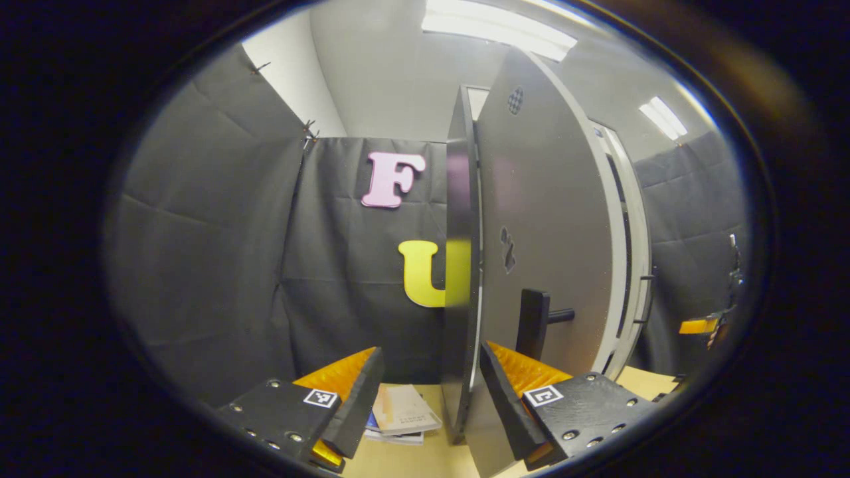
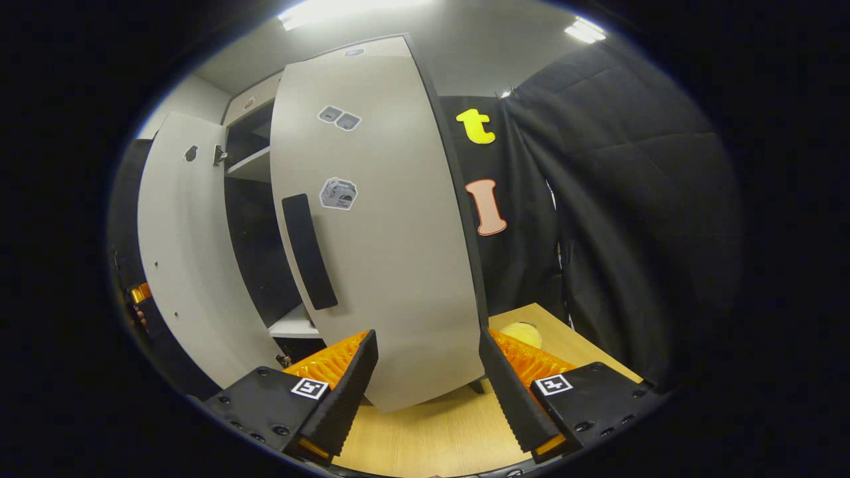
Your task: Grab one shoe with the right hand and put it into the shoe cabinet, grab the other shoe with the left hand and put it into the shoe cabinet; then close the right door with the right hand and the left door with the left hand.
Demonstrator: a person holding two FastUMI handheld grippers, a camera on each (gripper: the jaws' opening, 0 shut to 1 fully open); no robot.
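The left tool (image 1: 428, 392) stands with its fingers apart, straddling the thin outer edge of the tall grey left door (image 1: 544, 232) of the shoe cabinet without pressing on it; a dark bar handle (image 1: 531, 322) sticks out from that door just beyond. To the right, the right tool (image 2: 428, 382) is likewise spread wide and holds nothing, its fingers either side of the bottom of the pale right door (image 2: 378, 232) with its long dark handle (image 2: 309, 252).

Both doors hang open, so I judge that closing them is what is left. No shoe is visible in the dark cabinet interior (image 2: 255, 232), so whether the shoes are stowed cannot be told.

The left gripper view adds a small stack of books (image 1: 402, 415) on the light wooden desk (image 1: 418, 458). The right gripper view alone gives the white shelves (image 2: 292, 325) and a pale yellow round object (image 2: 521, 332) near the desk's far edge.
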